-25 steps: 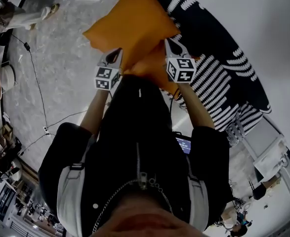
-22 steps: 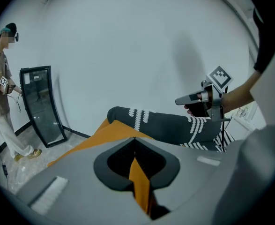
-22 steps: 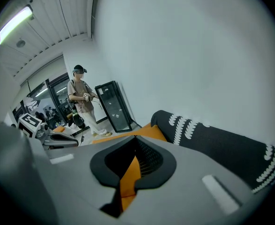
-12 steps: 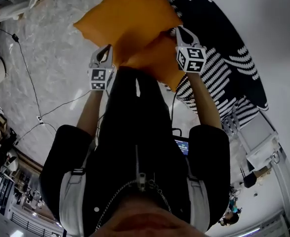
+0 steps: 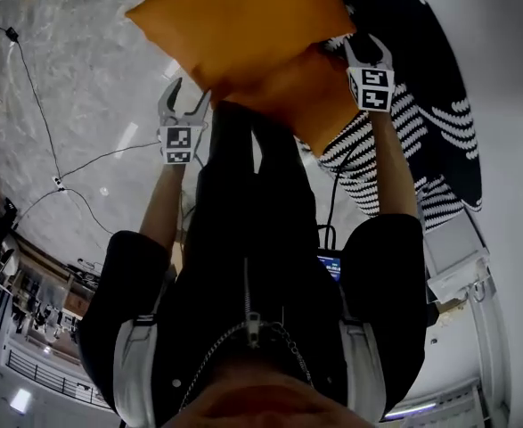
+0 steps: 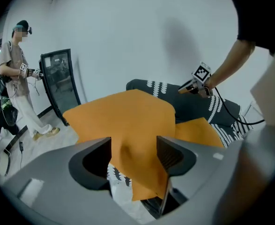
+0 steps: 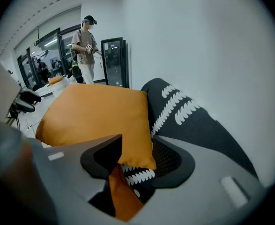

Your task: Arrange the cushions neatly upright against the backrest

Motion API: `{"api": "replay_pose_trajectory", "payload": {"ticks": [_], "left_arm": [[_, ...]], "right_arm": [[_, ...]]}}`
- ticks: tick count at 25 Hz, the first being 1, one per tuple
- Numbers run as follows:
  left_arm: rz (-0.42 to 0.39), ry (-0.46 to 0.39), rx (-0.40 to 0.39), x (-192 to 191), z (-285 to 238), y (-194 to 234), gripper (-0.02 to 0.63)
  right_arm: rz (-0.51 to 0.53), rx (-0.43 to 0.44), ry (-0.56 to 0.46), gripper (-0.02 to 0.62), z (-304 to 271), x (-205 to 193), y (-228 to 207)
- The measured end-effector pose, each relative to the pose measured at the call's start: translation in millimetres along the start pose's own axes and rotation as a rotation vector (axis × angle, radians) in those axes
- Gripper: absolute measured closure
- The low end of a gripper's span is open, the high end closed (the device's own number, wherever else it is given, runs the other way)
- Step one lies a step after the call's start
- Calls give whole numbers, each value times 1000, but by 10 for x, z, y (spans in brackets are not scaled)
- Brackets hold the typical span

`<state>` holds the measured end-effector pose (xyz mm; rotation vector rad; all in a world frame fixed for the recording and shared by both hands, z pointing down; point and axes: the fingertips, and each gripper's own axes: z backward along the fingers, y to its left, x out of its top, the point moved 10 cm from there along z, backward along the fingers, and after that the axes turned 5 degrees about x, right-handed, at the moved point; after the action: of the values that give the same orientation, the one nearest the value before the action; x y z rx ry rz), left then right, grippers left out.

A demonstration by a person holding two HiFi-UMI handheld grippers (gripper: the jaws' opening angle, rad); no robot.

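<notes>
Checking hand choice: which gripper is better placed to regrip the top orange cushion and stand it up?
Probably right. Both pairs of jaws have just been opening around corners of the orange cushion. The right gripper is at the corner beside the black striped cushion; the left gripper is floor-side.

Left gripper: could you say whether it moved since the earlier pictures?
Yes: the left gripper has shifted toward the floor cable; its jaws have just been opening, the top orange cushion loose between them.
</notes>
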<state>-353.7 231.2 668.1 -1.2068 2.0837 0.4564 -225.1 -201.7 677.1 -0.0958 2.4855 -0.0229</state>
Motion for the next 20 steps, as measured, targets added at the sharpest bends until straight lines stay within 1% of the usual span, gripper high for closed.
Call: {"api": "replay_pose_trajectory", "payload": {"ticks": [2, 3, 6, 10, 13, 18, 20], "left_arm": [[16, 22, -4, -149, -59, -44, 282], [23, 39, -8, -238, -69, -84, 268], [30, 106, -38, -558, -75, -198, 258], [31, 173, -97, -950, -140, -278, 252], [52, 204, -119, -1093, -234, -350, 249], [95, 232, -107, -1276, -397, -440, 252], [122, 232, -83, -1288, -441, -464, 277]], "right_arm": [[28, 29, 27, 382, -153, -93, -83], [57, 42, 48, 371, -221, -140, -105], [171, 72, 133, 343, -432, -292, -96], [302, 105, 256, 336, -782, -527, -43], [387, 111, 301, 334, -989, -596, -98], [500, 123, 395, 309, -1264, -803, -128], [521, 115, 419, 280, -1366, -898, -196]]}}
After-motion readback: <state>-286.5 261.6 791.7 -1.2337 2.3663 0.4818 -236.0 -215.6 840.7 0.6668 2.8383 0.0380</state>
